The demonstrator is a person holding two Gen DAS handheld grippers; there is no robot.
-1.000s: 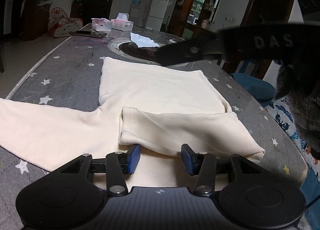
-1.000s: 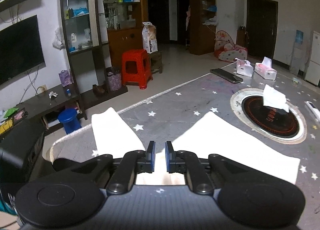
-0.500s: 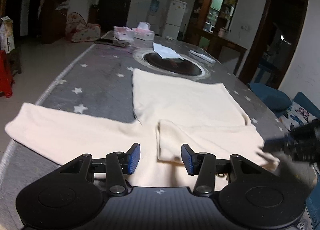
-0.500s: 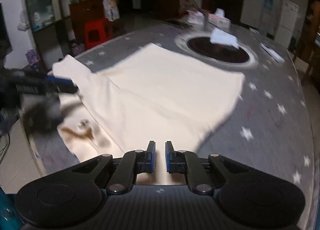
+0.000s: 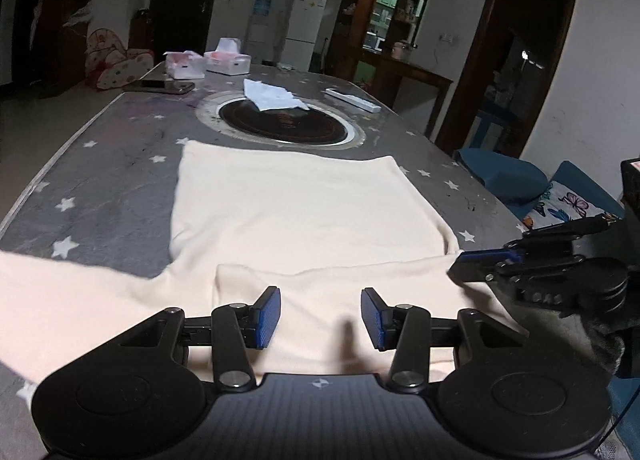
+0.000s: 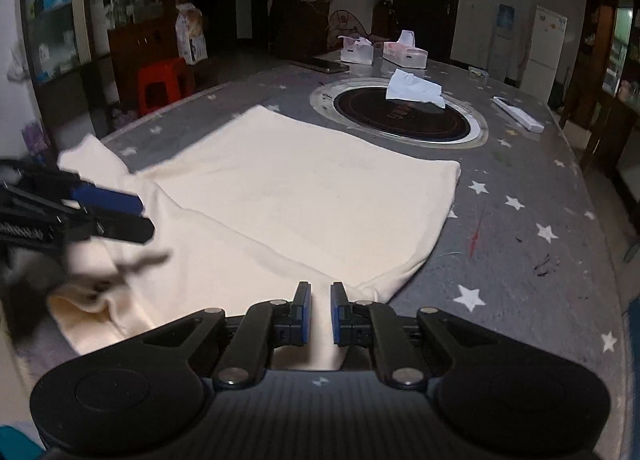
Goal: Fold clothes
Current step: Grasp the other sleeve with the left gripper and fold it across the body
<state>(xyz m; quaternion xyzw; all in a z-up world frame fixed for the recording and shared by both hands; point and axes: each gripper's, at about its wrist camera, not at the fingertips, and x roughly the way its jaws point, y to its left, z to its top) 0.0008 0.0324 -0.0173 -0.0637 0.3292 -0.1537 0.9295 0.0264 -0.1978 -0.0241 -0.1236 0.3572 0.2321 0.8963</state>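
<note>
The cream shirt lies mid-frame on the table. The left gripper is released above it. The right gripper is clenched, holding nothing.

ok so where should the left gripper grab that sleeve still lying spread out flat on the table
Probably at the cuff end of the cream long-sleeved top's unfolded sleeve, pinching the edge from the table's outer side. That sleeve lies flat and straight off to the left, so its free end lifts easily across the body, mirroring the sleeve already folded over.
</note>
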